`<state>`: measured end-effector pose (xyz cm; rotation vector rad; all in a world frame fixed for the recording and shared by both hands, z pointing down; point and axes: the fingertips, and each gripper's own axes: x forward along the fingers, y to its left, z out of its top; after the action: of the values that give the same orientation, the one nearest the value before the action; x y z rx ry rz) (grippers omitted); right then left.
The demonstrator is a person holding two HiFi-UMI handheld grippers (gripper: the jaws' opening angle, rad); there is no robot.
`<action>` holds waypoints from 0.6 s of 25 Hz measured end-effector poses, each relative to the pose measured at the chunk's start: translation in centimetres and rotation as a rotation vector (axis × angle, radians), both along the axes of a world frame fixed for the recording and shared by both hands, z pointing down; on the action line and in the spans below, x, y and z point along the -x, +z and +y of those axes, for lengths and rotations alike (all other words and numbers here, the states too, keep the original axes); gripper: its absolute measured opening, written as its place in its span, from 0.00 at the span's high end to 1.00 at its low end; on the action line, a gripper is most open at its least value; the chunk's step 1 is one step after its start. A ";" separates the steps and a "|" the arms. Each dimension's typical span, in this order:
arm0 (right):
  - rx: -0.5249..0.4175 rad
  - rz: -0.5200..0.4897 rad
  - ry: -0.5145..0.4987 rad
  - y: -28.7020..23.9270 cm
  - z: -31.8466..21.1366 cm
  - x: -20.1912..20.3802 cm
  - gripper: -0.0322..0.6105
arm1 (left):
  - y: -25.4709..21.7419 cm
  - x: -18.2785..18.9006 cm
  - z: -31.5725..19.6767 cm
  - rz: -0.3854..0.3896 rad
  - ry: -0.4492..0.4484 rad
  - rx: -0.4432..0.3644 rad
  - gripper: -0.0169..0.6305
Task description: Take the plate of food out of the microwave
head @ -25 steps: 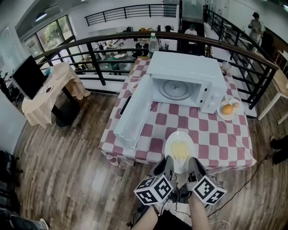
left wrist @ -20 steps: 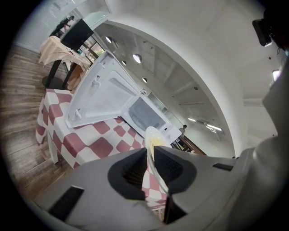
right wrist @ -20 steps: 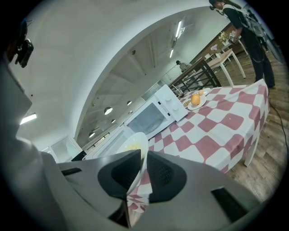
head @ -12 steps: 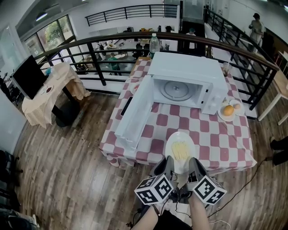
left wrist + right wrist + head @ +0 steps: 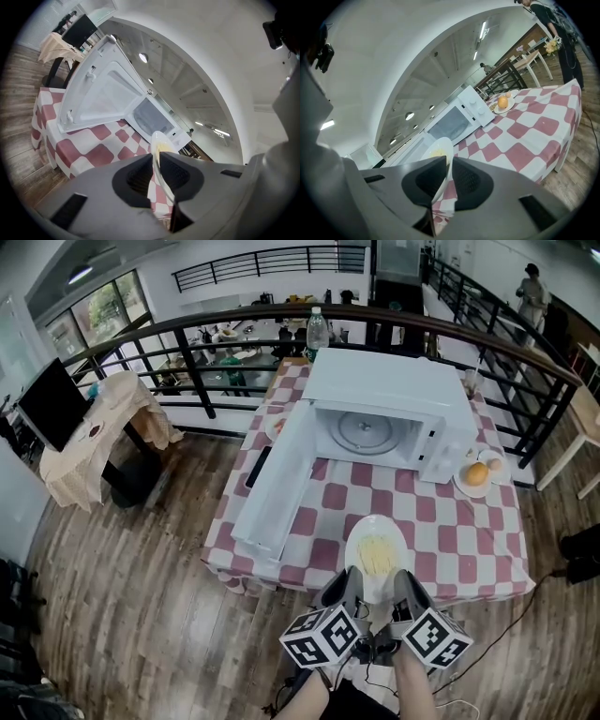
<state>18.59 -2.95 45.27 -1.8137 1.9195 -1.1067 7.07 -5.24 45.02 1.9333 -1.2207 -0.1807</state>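
A white plate of pale yellow food (image 5: 375, 549) hangs over the near edge of the checked table (image 5: 441, 531), out in front of the microwave. My left gripper (image 5: 349, 589) is shut on the plate's near-left rim and my right gripper (image 5: 403, 589) on its near-right rim. The left jaws have just been closing, with the rim between them. In the left gripper view the plate's rim (image 5: 158, 150) runs edge-on between the dark pads (image 5: 136, 176). In the right gripper view the plate (image 5: 440, 152) sits the same way. The white microwave (image 5: 384, 390) stands empty, its door (image 5: 277, 479) swung wide to the left.
A second plate with an orange (image 5: 478, 472) sits right of the microwave. A water bottle (image 5: 318, 332) stands behind it, in front of a black railing (image 5: 525, 362). Wooden floor surrounds the table, with a cloth-covered side table (image 5: 103, 427) at left.
The plate and both grippers stay in almost the same place at the table's near edge. The head view has shifted slightly.
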 end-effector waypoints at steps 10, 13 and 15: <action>0.029 -0.044 0.009 1.0 -3.6 -0.1 0.89 | 0.9 -0.7 -3.8 -0.004 0.013 0.023 0.88; 0.032 -0.040 0.016 1.3 -4.9 -0.5 0.89 | 1.2 -0.9 -5.2 -0.009 0.020 0.027 0.88; 0.034 -0.035 0.021 1.5 -5.7 -0.7 0.89 | 1.4 -1.1 -6.1 -0.009 0.025 0.030 0.88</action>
<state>19.33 -8.69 46.81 -1.8160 1.8686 -1.1636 8.19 -11.31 46.38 1.9245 -1.1984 -0.1396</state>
